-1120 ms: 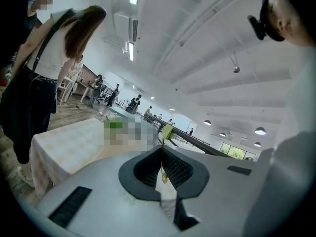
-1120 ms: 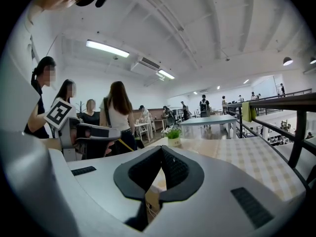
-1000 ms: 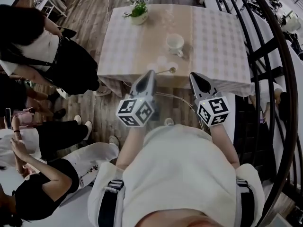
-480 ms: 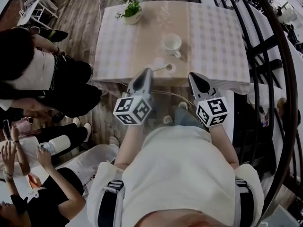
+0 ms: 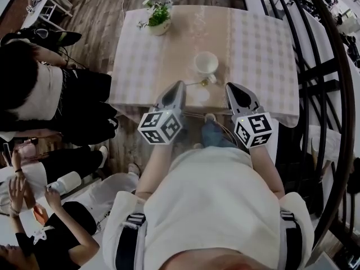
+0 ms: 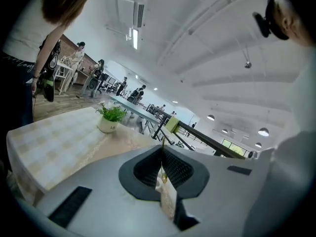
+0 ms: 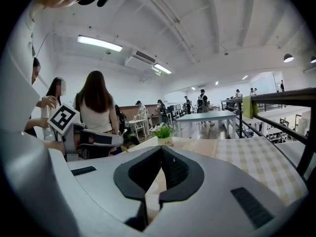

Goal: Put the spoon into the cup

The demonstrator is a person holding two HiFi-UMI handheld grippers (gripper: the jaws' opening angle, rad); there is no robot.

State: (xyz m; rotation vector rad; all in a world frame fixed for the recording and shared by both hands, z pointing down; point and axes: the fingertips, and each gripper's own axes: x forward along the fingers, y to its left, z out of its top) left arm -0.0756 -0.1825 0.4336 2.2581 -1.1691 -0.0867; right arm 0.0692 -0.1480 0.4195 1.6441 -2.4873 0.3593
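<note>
A small gold metal spoon (image 5: 203,82) lies on the checked-cloth table (image 5: 264,44), at six o'clock of the white ceramic cup (image 5: 206,62). The grey left gripper (image 5: 179,86) and grey right gripper (image 5: 232,88) hover at the table's six o'clock edge, jaws pressed together on nothing.

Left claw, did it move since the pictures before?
Yes. In the head view the left claw, holding the spoon, has moved forward and is now nearer the cup.
</note>
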